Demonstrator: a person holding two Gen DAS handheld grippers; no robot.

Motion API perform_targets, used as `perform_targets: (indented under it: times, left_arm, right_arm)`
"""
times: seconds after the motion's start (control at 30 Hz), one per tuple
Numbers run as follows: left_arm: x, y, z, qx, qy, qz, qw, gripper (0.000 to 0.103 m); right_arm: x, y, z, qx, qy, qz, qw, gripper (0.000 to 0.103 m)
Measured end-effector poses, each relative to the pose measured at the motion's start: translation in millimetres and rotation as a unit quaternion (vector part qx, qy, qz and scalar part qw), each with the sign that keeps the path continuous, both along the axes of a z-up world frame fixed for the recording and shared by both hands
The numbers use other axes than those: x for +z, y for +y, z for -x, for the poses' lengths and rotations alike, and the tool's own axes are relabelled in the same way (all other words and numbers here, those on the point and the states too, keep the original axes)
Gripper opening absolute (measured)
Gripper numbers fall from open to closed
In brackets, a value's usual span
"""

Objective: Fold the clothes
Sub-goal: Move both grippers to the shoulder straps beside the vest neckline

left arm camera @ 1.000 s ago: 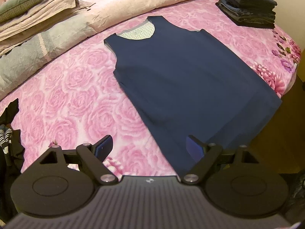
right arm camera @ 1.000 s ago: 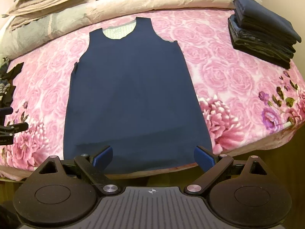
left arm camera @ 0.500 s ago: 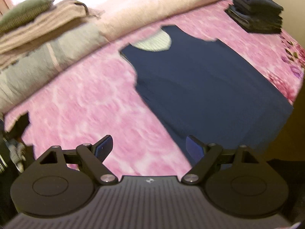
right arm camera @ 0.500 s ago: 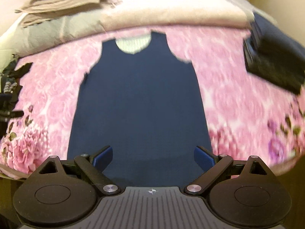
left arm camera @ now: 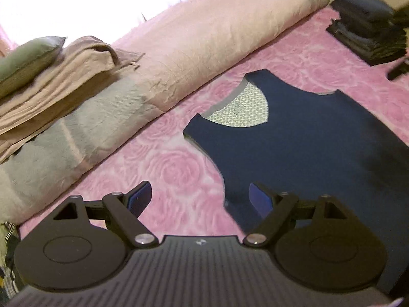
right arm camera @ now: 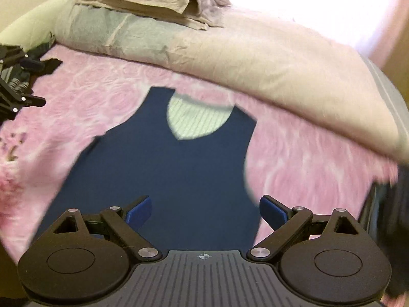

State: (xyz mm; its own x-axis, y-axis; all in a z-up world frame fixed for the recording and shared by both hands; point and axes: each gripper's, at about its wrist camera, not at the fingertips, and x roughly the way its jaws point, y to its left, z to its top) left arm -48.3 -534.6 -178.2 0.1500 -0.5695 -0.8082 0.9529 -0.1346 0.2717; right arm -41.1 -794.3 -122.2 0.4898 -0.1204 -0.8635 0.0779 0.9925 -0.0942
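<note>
Both grippers tilt steeply down over the bed. The left gripper (left arm camera: 199,199) hangs above the navy vest's (left arm camera: 306,148) left edge below the armhole, jaws wide with a slight closing, nothing between them. The right gripper (right arm camera: 205,211) hovers over the vest's (right arm camera: 166,174) right side, jaws spread wide, gripping nothing. The vest lies flat on the pink rose bedspread (left arm camera: 166,168), neckline toward the rumpled duvet (left arm camera: 209,41). Folded dark clothes (left arm camera: 368,25) sit stacked beyond the vest's right shoulder.

No writing, label, brand or number can be read on anything in either view.
</note>
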Motion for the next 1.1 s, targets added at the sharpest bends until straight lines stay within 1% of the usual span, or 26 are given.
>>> perform_targets:
  times: [0.03,0.07,0.1,0.13,0.23,0.37,0.43,0.5,0.53,0.6,0.63,0.67,0.73,0.8,0.9,0.93,0.97,1.0,1.03,1.1]
  left_arm:
    - [-6.9,-15.7,-0.8,-0.006,0.000,-0.007,1.0000,0.078]
    - [-14.0,-31.7,-1.1,-0.013,-0.005,-0.012,0.9998,0.077]
    - [-21.2,-47.8,-1.4,-0.021,-0.011,-0.018,0.9996,0.077]
    - [-28.3,-63.8,-1.6,-0.028,-0.017,-0.024,0.9992,0.077]
    - [-51.2,-105.4,-6.3,-0.043,-0.028,-0.037,0.9980,0.077]
    - [-90.3,-153.6,-19.9,-0.061,-0.037,-0.060,0.9957,0.075]
    - [-109.7,-174.0,-28.7,-0.067,-0.031,-0.074,0.9945,0.070]
    - [-128.8,-193.1,-38.0,-0.074,-0.021,-0.083,0.9936,0.068]
    - [-136.5,-201.4,-42.8,-0.076,-0.014,-0.087,0.9932,0.067]
    - [-151.4,-217.5,-52.5,-0.081,0.000,-0.094,0.9923,0.061]
    - [-158.0,-225.6,-58.3,-0.082,0.011,-0.098,0.9918,0.058]
    - [-163.4,-232.7,-64.1,-0.082,0.021,-0.103,0.9911,0.055]
    - [-173.6,-244.8,-75.1,-0.083,0.036,-0.113,0.9895,0.046]
    - [-183.3,-253.5,-84.1,-0.082,0.045,-0.127,0.9874,0.044]
    - [-193.2,-259.0,-92.1,-0.090,0.057,-0.143,0.9841,0.037]
    - [-194.5,-259.9,-93.4,-0.093,0.062,-0.144,0.9832,0.034]
    - [-195.5,-260.7,-94.6,-0.096,0.067,-0.146,0.9823,0.032]
    - [-196.7,-261.4,-94.9,-0.102,0.069,-0.147,0.9815,0.027]
    - [-197.9,-261.6,-93.7,-0.108,0.069,-0.148,0.9806,0.023]
    - [-200.2,-261.7,-90.1,-0.120,0.063,-0.148,0.9796,0.020]
  right_arm:
    - [-7.4,-10.4,-13.1,0.013,0.000,0.003,1.000,0.093]
    - [-14.8,-20.8,-26.1,0.026,0.000,0.005,1.000,0.090]
    - [-22.2,-31.1,-39.1,0.039,-0.001,0.008,0.999,0.080]
    - [-30.1,-39.4,-53.1,0.054,0.003,0.013,0.998,0.077]
    - [-51.4,-59.1,-87.7,0.091,0.007,0.029,0.995,0.077]
    - [-72.8,-82.0,-126.2,0.122,0.006,0.027,0.992,0.077]
    - [-81.8,-93.8,-143.8,0.129,0.005,0.022,0.991,0.077]
    - [-92.9,-100.9,-158.3,0.133,0.008,0.018,0.991,0.077]
    - [-99.9,-103.7,-165.4,0.138,0.013,0.014,0.990,0.073]
    - [-113.8,-109.2,-179.7,0.147,0.024,0.008,0.989,0.064]
    - [-121.6,-111.6,-185.9,0.158,0.031,0.009,0.987,0.063]
    - [-128.1,-115.1,-191.4,0.164,0.034,0.009,0.986,0.063]
    - [-140.6,-123.2,-202.6,0.170,0.039,0.002,0.985,0.063]
    - [-152.1,-132.1,-213.8,0.166,0.044,-0.012,0.985,0.063]
    - [-168.1,-142.4,-230.4,0.172,0.059,-0.021,0.983,0.063]
    - [-173.5,-143.7,-235.9,0.179,0.064,-0.016,0.982,0.062]
    - [-178.3,-144.5,-240.8,0.184,0.067,-0.011,0.981,0.060]
    - [-182.7,-145.6,-245.9,0.188,0.071,-0.009,0.980,0.052]
    - [-186.8,-147.1,-251.3,0.192,0.075,-0.009,0.979,0.049]
    - [-193.4,-148.4,-259.3,0.202,0.080,-0.003,0.976,0.049]
